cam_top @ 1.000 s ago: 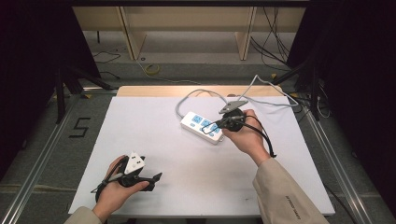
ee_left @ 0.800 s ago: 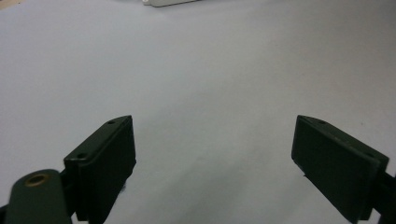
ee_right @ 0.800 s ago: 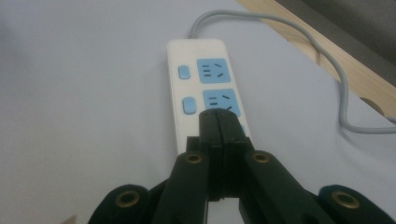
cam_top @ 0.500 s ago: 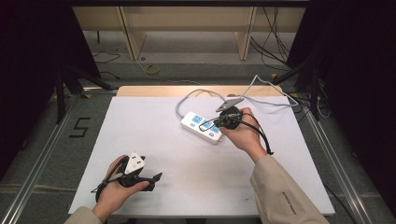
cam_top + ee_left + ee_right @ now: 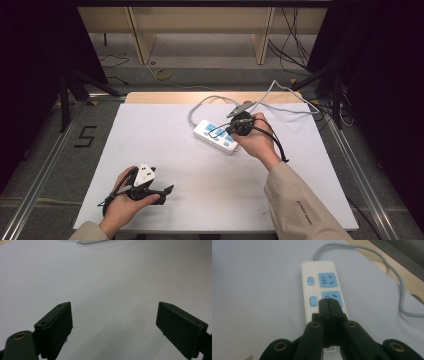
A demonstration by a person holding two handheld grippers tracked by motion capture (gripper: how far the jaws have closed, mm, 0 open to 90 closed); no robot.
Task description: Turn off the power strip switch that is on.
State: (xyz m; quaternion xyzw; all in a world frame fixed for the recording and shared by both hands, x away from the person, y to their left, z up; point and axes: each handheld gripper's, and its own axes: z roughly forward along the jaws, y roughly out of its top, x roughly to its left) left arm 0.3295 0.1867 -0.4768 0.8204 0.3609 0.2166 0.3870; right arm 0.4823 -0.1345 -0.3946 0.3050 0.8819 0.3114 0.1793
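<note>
lying flat, white power strip [image 5: 322, 292] with blue sockets, grey cord [image 5: 387, 267]

Closed claw [image 5: 329, 305] over power strip [image 5: 322, 290]

Worktop [image 5: 200, 180] is covered with a smooth matt white sheet, paper-like; bare pale wood is seen along its far edge [image 5: 387, 267]. Power strip [image 5: 322, 287] is moulded in smooth white plastic, slightly glossy, with light-blue plastic socket faces and buttons. Its cord [image 5: 402, 290] is sheathed in smooth grey rubbery plastic. Left tongs [image 5: 115, 327] and right tongs [image 5: 328, 307] are made of matt black plastic; brass-coloured metal rivets are set in the linkages. Sleeve [image 5: 300, 205] is of beige woven cloth.
</note>
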